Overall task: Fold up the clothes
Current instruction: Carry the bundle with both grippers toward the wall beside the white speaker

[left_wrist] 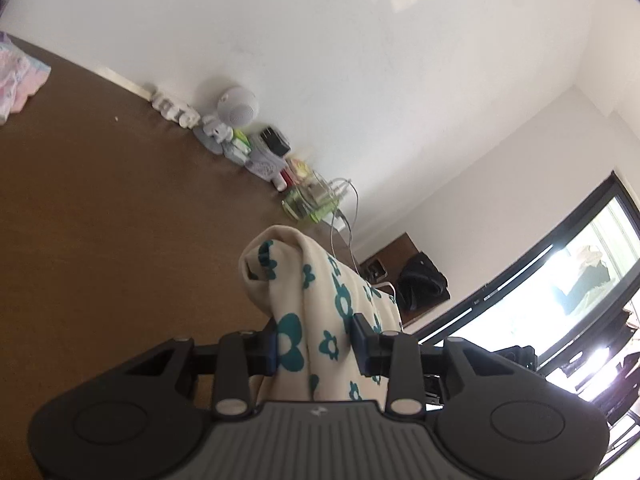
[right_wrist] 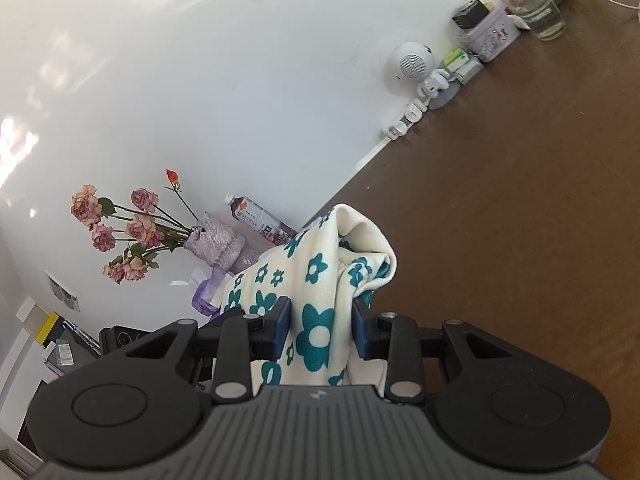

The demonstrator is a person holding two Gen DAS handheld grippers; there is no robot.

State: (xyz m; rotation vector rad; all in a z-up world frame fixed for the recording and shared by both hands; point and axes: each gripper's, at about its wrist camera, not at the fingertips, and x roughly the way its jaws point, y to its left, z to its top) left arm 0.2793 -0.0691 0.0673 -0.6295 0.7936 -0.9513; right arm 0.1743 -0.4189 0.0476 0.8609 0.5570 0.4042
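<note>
A cream garment with teal flowers (left_wrist: 320,292) is bunched between the blue pads of my left gripper (left_wrist: 314,344), which is shut on it above the brown table (left_wrist: 100,200). The same flowered garment (right_wrist: 320,280) shows in the right wrist view, pinched in my right gripper (right_wrist: 322,334), also shut on it. In both views the cloth rises in a rounded fold past the fingertips and hangs down behind the gripper body, so its lower part is hidden. Both views are tilted.
Along the wall stand a white round speaker (left_wrist: 238,106), small boxes (left_wrist: 264,160), a glass (right_wrist: 536,4) and cables (left_wrist: 344,208). A pink folded cloth (left_wrist: 16,76) lies at the table's far left. A vase of dried roses (right_wrist: 216,244) and a bottle (right_wrist: 260,218) stand left.
</note>
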